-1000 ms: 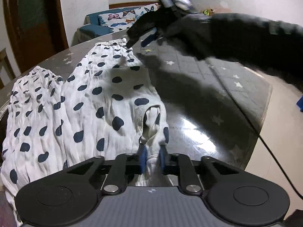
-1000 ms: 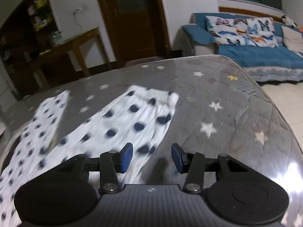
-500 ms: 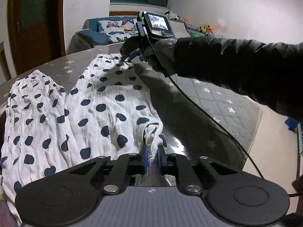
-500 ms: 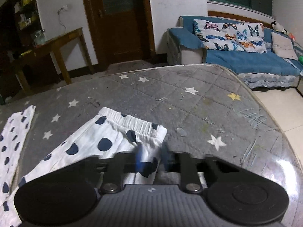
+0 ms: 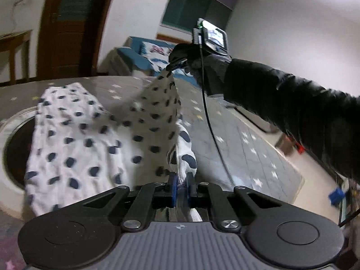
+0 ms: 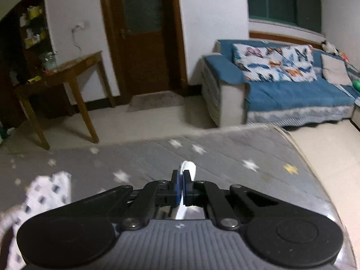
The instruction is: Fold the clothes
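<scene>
White trousers with dark blue spots [image 5: 94, 139] lie on the grey star-patterned table [image 5: 243, 139]. My left gripper [image 5: 181, 185] is shut on the near end of one trouser leg. My right gripper [image 5: 177, 64], held by a gloved hand in a black sleeve, is shut on the far end of that leg and holds it up off the table. In the right wrist view my right gripper [image 6: 181, 187] is shut on a white fold of cloth [image 6: 187, 168]. The other trouser leg [image 6: 45, 193] lies flat at the left.
A black cable [image 5: 211, 130] hangs from the right gripper across the table. A blue sofa [image 6: 292, 90] with butterfly cushions stands beyond the table's far edge. A wooden side table [image 6: 67, 85] and a brown door [image 6: 144, 45] are at the back wall.
Both grippers have risen, lifting one trouser leg off the table. The right gripper shut on its far end within the last second; the left stayed shut on the near end.
</scene>
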